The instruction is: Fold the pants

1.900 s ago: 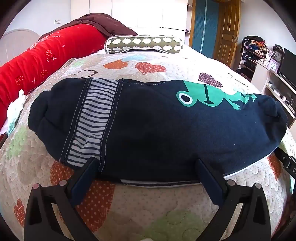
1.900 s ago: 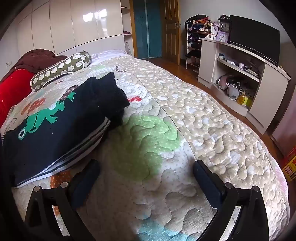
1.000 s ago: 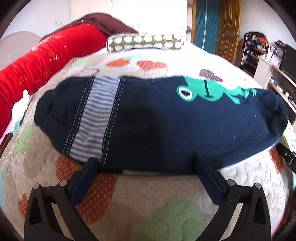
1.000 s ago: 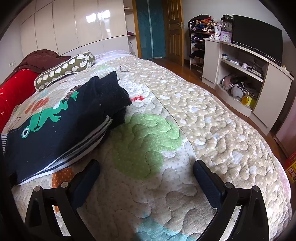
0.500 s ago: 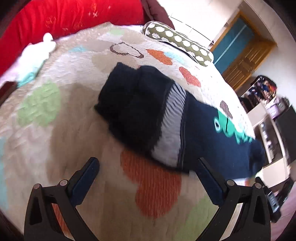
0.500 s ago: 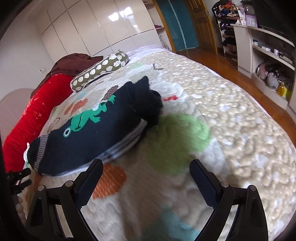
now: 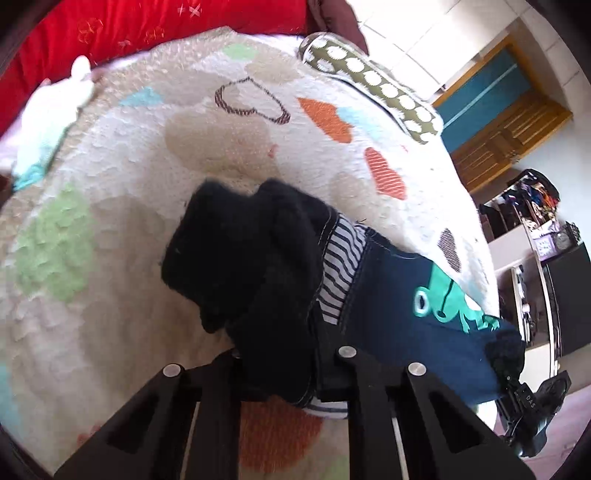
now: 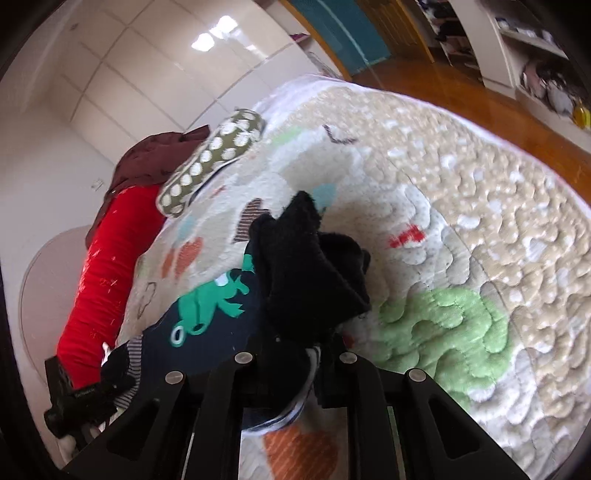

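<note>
Most of both frames is taken up by a bed covered with a quilt (image 7: 229,147) with hearts and pastel blobs stitched on it; in the right wrist view the quilt (image 8: 480,206) runs off toward a wood floor (image 8: 461,92) along the top right. White glossy wardrobe doors (image 8: 155,66) are seen upper left there, and a teal curtain (image 7: 484,85) beside a wooden door (image 7: 513,129) at the upper right of the left wrist view. A long red cushion (image 7: 122,26) is laid across the top left, with a green bolster with white spots (image 7: 373,92) near it, and a shelf unit stuffed with clothes and odds and ends (image 7: 532,206) at the right edge, too small to pick apart.

The pants (image 7: 399,306), navy with a green frog print and a striped band, are laid across the middle of the quilt, bunched dark fabric at each end.

The left gripper (image 7: 284,373) is clamped on one end of the pants at the bottom centre of its frame, cloth pinched between the closed fingers. The right gripper (image 8: 291,365) is likewise clamped on the other end of the pants (image 8: 295,266), a dark wad of cloth standing up out of the fingers and blocking part of the quilt behind. Each gripper can be spotted in the other's view, low at the frame edge.
</note>
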Demonstrator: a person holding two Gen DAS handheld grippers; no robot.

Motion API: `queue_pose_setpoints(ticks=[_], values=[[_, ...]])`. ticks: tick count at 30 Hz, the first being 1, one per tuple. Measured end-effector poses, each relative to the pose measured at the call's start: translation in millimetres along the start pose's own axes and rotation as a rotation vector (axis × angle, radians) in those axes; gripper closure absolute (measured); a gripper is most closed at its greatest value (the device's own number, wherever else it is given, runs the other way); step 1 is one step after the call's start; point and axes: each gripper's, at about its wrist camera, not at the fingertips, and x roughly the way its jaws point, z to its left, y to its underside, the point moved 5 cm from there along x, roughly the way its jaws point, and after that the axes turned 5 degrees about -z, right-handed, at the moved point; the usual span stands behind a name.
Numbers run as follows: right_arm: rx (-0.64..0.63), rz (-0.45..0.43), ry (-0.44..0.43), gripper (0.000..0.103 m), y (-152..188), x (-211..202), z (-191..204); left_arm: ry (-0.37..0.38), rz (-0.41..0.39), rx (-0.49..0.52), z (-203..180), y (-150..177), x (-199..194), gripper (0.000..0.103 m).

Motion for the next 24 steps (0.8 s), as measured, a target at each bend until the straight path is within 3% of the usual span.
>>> queue_pose_setpoints(ticks=[5,7,8,11,13,14,18,19,21,23,24], values=[[-0.081,0.001,-0.059,0.088,22.5,-52.4,25.3,0.021,-0.059,0.002,7.7,25.3,-62.4,0.089],[-0.092,-0.001,-0.071,0.088,35.0,-69.7,26.4,-0.012,-0.092,0.011,16.0,38.8,-75.2,0.085],[-0.098,0.002,-0.059,0.086,44.2,-74.4,23.5,-0.053,-0.099,0.011,23.5,48.5,-76.6,0.075],[-0.11,0.048,0.052,0.078,74.2,-73.0,0.9,-0.172,-0.084,0.017,50.1,76.6,-73.0,0.071],[-0.092,0.084,0.115,0.076,90.5,-71.6,-15.7,-0.18,-0.092,0.0,63.5,86.0,-81.4,0.071],[-0.083,0.075,0.098,0.074,93.0,-74.8,-17.5,-0.183,-0.105,-0.006,68.6,87.1,-87.5,0.069],[-0.119,-0.007,0.141,0.062,87.1,-100.2,-10.0,-0.18,-0.191,-0.058,83.2,75.6,-122.9,0.062],[-0.15,-0.037,0.153,0.062,87.8,-110.6,-4.8,-0.166,-0.211,-0.079,85.4,73.0,-130.5,0.053],[-0.217,-0.122,0.177,0.05,83.4,-128.8,10.6,-0.135,-0.25,-0.124,90.3,67.8,-144.0,0.04],[-0.279,-0.242,0.184,0.028,80.2,-145.7,30.7,-0.113,-0.272,-0.152,94.7,67.0,-153.5,0.034],[-0.3,-0.265,0.174,0.028,77.8,-146.5,41.7,-0.101,-0.274,-0.159,95.9,65.7,-155.3,0.034]])
